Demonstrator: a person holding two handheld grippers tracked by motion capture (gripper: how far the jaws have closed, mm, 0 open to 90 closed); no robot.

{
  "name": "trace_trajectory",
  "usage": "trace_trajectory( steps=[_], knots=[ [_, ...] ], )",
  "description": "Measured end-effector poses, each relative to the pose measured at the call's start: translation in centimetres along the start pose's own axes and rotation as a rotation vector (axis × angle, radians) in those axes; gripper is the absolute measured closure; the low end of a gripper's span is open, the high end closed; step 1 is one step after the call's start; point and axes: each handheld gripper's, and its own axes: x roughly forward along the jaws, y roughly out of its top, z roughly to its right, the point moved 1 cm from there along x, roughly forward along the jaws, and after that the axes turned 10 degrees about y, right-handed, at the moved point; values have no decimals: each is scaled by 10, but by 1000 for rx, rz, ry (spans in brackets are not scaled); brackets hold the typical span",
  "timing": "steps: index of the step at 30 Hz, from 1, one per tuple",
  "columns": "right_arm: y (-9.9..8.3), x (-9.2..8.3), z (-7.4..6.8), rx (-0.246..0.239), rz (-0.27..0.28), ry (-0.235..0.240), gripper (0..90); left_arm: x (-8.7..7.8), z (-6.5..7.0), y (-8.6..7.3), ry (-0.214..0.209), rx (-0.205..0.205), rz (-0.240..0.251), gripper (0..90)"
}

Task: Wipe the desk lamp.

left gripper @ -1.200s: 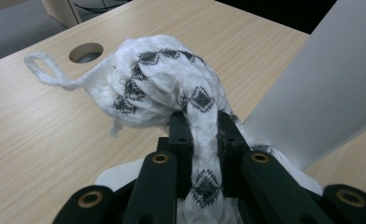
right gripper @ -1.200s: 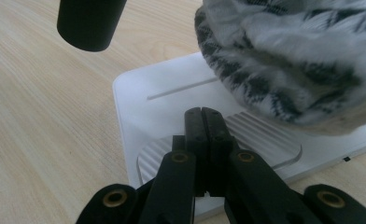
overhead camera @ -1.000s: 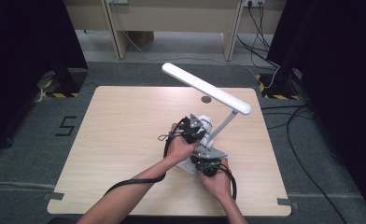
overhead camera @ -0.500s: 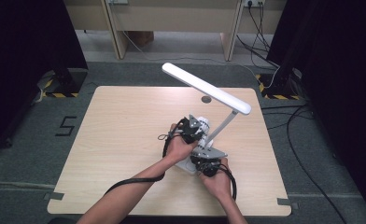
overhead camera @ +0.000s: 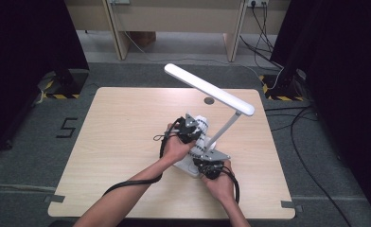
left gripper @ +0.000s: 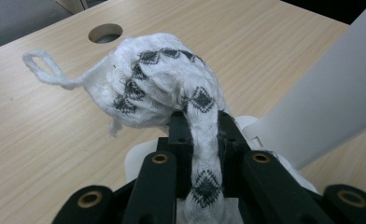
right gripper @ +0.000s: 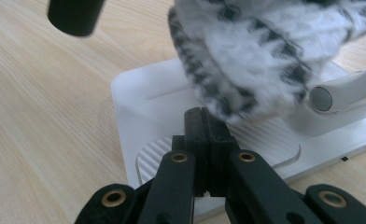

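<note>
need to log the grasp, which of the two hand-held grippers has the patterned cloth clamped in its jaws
The left hand-held gripper: a strip of the white knitted cloth with black diamonds is pinched between its jaws. The right hand-held gripper is shut on nothing, resting on the white lamp base.

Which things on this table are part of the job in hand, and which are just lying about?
Part of the job:
- white knitted cloth with black diamond pattern, clamped in the left gripper
- white desk lamp with flat rectangular base, the cloth bunched over it
- right gripper, shut, tips over the base

Just there:
- light wooden table
- round cable hole
</note>
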Motion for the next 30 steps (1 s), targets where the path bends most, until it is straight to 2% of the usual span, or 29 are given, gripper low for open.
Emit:
trace_trajectory(
  steps=[2, 5, 13, 17, 21, 24, 25, 30],
  knots=[
    [0, 0, 0, -1, -2, -4, 896, -4, -3, -1, -10, -12, 1, 792],
    [1, -1, 0, 7, -4, -11, 849, -13, -8, -2, -10, 0, 12, 790],
    [1, -1, 0, 6, -12, -16, 833, -32, -19, -9, -10, 15, 15, 788],
    [2, -1, 0, 2, -17, -15, 810, -36, -22, -11, -14, 24, 22, 788],
    [3, -2, -1, 4, -29, -18, 767, -43, -26, -17, -19, 42, 9, 787],
    [4, -3, -1, 1, -40, -25, 732, -46, -26, -20, -29, 35, 12, 784],
    [5, -4, -3, -6, -47, -28, 722, -49, -27, -23, -29, 45, 16, 782],
    [11, -8, -8, -15, -38, -31, 661, -56, -31, -30, -35, 68, 21, 775]
  ],
)
